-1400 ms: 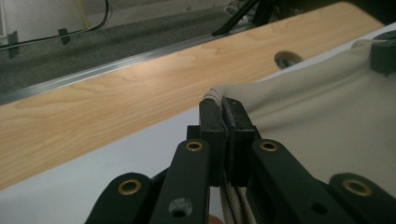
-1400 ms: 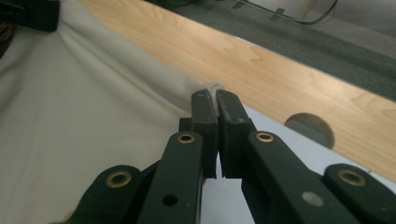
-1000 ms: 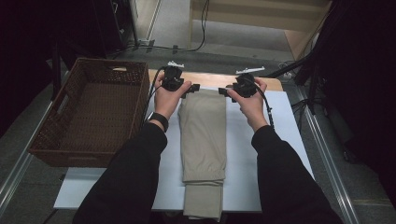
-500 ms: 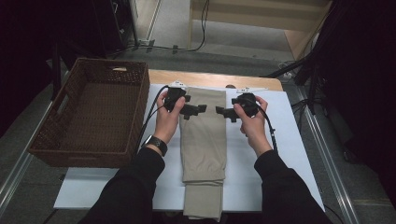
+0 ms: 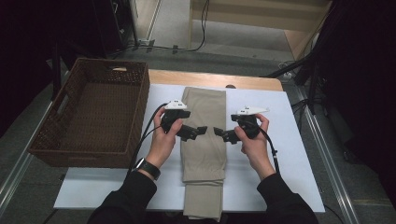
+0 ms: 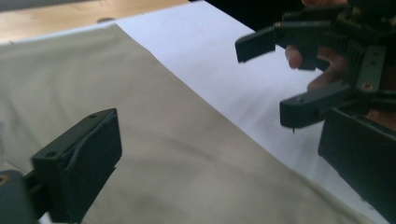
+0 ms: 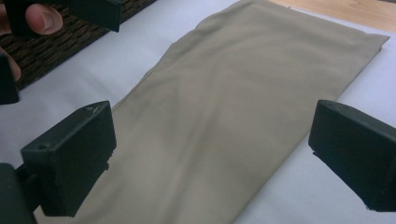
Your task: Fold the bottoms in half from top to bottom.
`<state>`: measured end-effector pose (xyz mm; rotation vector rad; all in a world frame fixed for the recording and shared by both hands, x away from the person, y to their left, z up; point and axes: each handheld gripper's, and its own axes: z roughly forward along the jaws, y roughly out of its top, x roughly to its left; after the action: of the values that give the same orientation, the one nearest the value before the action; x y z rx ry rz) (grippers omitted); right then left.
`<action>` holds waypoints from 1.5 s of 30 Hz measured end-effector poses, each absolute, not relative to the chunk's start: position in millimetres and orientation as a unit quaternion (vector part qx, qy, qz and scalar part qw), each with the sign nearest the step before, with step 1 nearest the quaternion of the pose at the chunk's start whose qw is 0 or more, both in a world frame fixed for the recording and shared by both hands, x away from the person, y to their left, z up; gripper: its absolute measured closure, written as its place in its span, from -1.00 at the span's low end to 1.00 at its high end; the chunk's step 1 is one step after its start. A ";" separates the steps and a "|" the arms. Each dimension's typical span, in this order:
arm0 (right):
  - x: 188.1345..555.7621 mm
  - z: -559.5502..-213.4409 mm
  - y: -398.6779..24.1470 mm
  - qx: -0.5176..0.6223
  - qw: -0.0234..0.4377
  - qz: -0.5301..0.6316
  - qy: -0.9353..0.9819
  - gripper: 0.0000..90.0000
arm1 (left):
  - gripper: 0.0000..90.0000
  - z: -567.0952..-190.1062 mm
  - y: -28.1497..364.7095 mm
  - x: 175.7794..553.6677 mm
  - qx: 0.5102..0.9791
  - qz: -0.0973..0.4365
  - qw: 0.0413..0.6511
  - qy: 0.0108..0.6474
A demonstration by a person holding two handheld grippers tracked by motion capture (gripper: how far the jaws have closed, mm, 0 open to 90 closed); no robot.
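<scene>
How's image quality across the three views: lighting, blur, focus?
High view: white sheet and khaki trousers evenly lit and sharp, surroundings fall to near black, no glare. Left gripper view: own near jaw soft, the right gripper beyond it slightly blurred. Right gripper view: near jaws out of focus, trousers' weave readable, wicker basket dim in the corner.

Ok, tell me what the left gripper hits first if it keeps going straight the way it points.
Probably the right gripper: the left gripper points across the folded beige trousers straight at it, both with jaws open, just above the cloth. Height is unclear, so it might brush the trousers first.
</scene>
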<state>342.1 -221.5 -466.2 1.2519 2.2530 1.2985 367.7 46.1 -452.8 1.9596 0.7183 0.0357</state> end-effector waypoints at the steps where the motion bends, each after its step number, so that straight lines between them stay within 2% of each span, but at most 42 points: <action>1: 338.0 -466.2 -221.9 0.427 0.127 0.446 0.776 -1.00 | -1.00 -455.0 47.7 364.1 0.812 0.012 0.502 0.297; 20: 266.0 -482.9 -220.1 0.416 0.131 0.447 0.781 -1.00 | -1.00 -488.9 59.2 285.3 0.826 -0.012 0.496 0.266; 32: 227.6 -498.2 -220.8 0.432 0.133 0.432 0.780 -0.98 | -1.00 -505.2 74.9 259.2 0.824 -0.015 0.487 0.289; 35: 220.2 -499.7 -221.3 0.437 0.135 0.433 0.777 -0.87 | -1.00 -505.7 77.8 253.7 0.827 -0.014 0.485 0.284; 37: 215.8 -499.5 -221.5 0.443 0.133 0.435 0.772 -0.71 | -1.00 -506.4 79.6 252.0 0.828 -0.014 0.483 0.285; 39: 212.1 -500.8 -220.8 0.446 0.128 0.437 0.770 -0.69 | -1.00 -506.9 81.0 252.6 0.826 -0.015 0.484 0.288; 40: 210.3 -502.0 -219.8 0.448 0.126 0.432 0.773 -0.61 | -0.92 -506.9 81.3 252.6 0.824 -0.014 0.484 0.294; 42: 207.6 -504.8 -219.1 0.450 0.126 0.433 0.770 -0.41 | -0.62 -507.2 81.6 253.2 0.826 -0.005 0.472 0.308; 43: 207.2 -506.0 -220.0 0.454 0.123 0.436 0.767 -0.29 | -0.58 -507.8 81.4 253.6 0.827 -0.005 0.466 0.314; 45: 207.4 -507.3 -221.7 0.459 0.111 0.445 0.761 -0.16 | -0.34 -507.7 82.6 253.7 0.831 -0.001 0.455 0.319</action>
<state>207.4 -221.7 -507.3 1.3491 2.2338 1.3076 253.7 82.6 -507.7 2.0506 0.7866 -0.0029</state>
